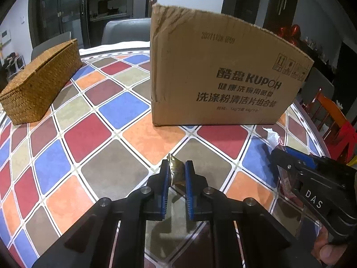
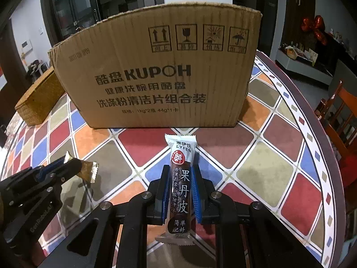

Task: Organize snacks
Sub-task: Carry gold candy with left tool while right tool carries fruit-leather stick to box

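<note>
At far left we note a woven basket with its lid on, resting on the table, whose cloth is a pattern of coloured squares. To its right, well apart from it, stands an upright cardboard box printed KUPOH; we cannot see into it from either view.

In front of the box, our left gripper has its blue pads pressed against a small gold-wrapped snack, which is pinched between them and held above the tablecloth. From the right wrist view the same gold snack sticks out past the left gripper's tips.

Further right, our right gripper is clamped on a long fruit-leather bar in a dark wrapper with a white top end marked LYFEN. The bar lies lengthwise between the pads, its white end pointing toward the box and near its base. In the left wrist view the right gripper appears at the right edge, with the bar's white end showing beyond it.
</note>
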A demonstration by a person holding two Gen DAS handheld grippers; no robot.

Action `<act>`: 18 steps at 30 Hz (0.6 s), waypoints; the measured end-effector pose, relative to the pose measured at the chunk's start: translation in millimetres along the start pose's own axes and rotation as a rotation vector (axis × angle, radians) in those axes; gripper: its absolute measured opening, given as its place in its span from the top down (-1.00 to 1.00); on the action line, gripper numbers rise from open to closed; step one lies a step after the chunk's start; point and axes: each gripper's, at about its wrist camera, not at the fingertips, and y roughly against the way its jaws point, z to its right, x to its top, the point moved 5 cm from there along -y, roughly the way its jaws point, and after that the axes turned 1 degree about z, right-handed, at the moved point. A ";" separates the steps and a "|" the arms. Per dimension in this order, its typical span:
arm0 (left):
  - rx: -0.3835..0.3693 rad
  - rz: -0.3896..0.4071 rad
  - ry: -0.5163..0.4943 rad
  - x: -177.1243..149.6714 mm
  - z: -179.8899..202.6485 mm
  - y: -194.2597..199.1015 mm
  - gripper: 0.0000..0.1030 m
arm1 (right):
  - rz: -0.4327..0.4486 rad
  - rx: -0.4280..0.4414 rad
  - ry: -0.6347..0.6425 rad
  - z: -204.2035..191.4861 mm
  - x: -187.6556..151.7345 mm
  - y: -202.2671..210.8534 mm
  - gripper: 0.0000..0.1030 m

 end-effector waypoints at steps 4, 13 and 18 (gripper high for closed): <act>0.000 0.016 -0.002 3.6 0.6 7.5 0.72 | 0.009 0.001 -0.002 -0.5 1.5 4.6 0.62; -0.002 0.046 -0.006 12.4 2.9 24.3 0.72 | 0.039 0.008 -0.004 -2.4 8.6 19.7 0.62; -0.003 0.064 -0.009 16.2 5.6 35.2 0.72 | 0.062 0.008 -0.001 -2.9 13.2 31.4 0.62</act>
